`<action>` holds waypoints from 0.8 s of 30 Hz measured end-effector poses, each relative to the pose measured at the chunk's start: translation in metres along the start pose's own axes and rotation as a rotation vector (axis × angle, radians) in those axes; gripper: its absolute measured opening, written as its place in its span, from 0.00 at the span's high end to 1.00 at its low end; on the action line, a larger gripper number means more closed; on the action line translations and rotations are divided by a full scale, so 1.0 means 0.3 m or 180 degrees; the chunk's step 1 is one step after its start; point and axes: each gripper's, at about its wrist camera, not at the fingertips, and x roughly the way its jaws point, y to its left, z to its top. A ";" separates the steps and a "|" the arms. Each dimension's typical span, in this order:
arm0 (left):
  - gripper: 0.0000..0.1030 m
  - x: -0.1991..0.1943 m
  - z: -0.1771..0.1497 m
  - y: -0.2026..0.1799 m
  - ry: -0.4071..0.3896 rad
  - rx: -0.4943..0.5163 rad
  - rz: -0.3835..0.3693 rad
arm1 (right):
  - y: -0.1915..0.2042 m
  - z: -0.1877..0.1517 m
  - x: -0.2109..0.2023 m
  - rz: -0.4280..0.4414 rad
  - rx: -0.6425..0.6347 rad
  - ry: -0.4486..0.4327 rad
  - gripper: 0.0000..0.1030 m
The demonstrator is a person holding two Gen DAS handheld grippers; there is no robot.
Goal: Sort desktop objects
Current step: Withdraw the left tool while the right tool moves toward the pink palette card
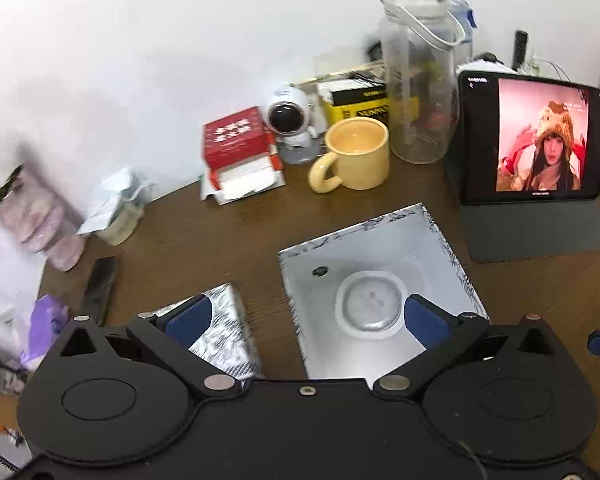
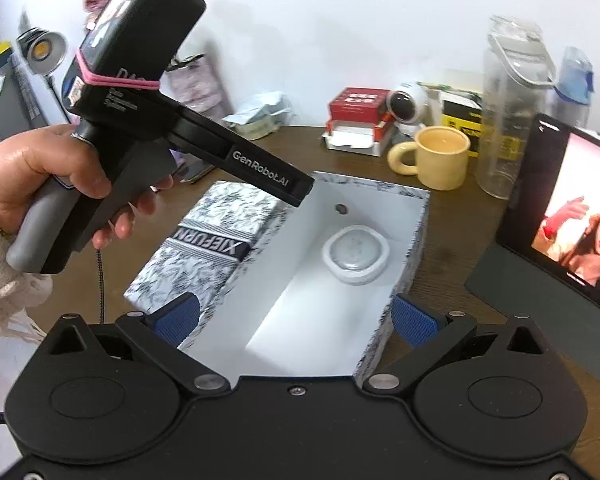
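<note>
Sorting looks barely begun: only a round white-rimmed container (image 2: 356, 258) and a small dark coin-like piece (image 2: 341, 208) lie inside the open white patterned box (image 2: 412, 240). Both the left gripper (image 1: 307, 322) and right gripper (image 2: 296, 320) hover empty, jaws apart, while the yellow ceramic mug (image 1: 354, 154) and red carton (image 1: 236, 136) wait behind it on the brown desk (image 1: 204, 236).

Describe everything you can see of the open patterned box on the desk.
The open box is rectangular, seemingly cardboard, with black-and-white marbled outer walls and a plain white inside. It sits upright on the brown desk, lidless; its matching lid, printed XIEFURN, lies against its left wall. Inside lie a round white-rimmed container and a small dark disc.
</note>
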 end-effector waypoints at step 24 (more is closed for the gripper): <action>0.00 -0.382 -0.445 0.247 -0.0300 -0.0629 0.0010 | 0.389 -0.153 -0.110 0.0042 -0.0490 0.0057 0.00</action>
